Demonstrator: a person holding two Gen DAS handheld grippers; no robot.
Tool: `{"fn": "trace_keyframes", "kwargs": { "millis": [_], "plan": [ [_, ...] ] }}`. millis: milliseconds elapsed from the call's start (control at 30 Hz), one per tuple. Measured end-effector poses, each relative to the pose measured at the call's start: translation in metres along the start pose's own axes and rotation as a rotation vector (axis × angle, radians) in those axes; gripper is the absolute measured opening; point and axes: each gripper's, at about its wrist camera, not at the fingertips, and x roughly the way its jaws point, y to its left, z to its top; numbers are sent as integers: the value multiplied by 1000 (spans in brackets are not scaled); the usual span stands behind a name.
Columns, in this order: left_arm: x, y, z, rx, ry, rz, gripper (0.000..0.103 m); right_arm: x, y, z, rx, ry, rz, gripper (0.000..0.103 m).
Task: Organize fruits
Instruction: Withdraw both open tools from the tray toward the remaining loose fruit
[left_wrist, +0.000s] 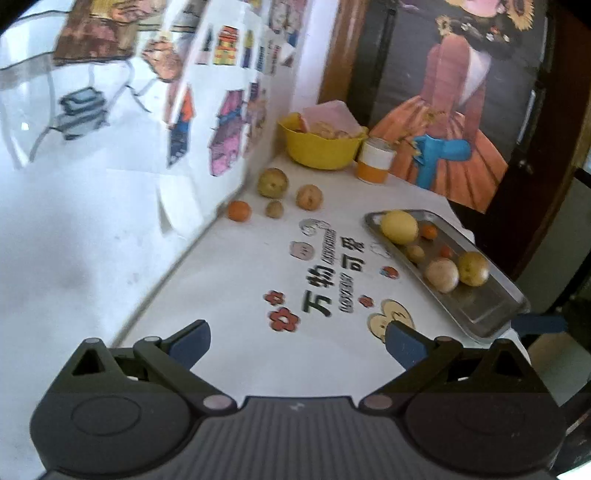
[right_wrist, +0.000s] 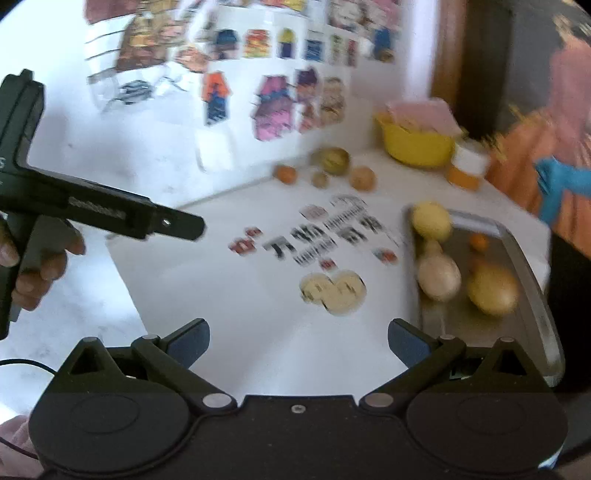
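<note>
— Both grippers first: how do they stand?

— Left gripper (left_wrist: 297, 345) has its blue-padded fingers spread wide with nothing between them, above the white tablecloth (left_wrist: 236, 354). Right gripper (right_wrist: 298, 345) is the same: jaws well apart, empty, over the near cloth.

— What does one camera give that the other lacks?

— Only the right wrist view shows the left tool from the side, a dark bar (right_wrist: 110, 218) reaching over the table edge, with a person's hand (right_wrist: 35, 264) wrapped round its handle at the far left. That view is smeared by motion. The left wrist view is sharper, so the fruits can be counted there.

— And the tray?

— A metal tray (left_wrist: 491, 314) lies to the right, just beyond the right finger of each gripper. In it, from the near end: a yellow-brown round fruit (left_wrist: 474, 268) touching a pale tan one (left_wrist: 441, 275), a tiny red-orange fruit (left_wrist: 446, 252), a small brownish one (left_wrist: 415, 253), a small orange one (left_wrist: 428, 231), and a big yellow lemon (left_wrist: 399, 227) at the far end. The near end of the tray is bare.

— Loose fruit?

— Four pieces farther back near the wall: an orange (left_wrist: 239, 211), a small kiwi-like fruit (left_wrist: 274, 208), a tan round fruit (left_wrist: 309, 197) and a larger greenish-brown one (left_wrist: 272, 182), close together but apart.

— Beyond those?

— A yellow bowl (left_wrist: 321, 151) in the corner holds pale pieces I cannot identify and something pink. Just beside it stands an orange-and-white cup (left_wrist: 375, 160).
</note>
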Motion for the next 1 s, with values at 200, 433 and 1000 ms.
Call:
{"fn": "trace_keyframes", "kwargs": {
  "millis": [200,433,1000],
  "plan": [
    [0,13,13,-32,-58,9,102,6,0,48,-69,-76,21,102],
    [22,1,30,18,-141,6,102,21,-31,112,-135,-158,-3,102],
    [144,-24,103,159,-100,-10,102,156,-126,210,-7,-14,41,102]
  ]
}}
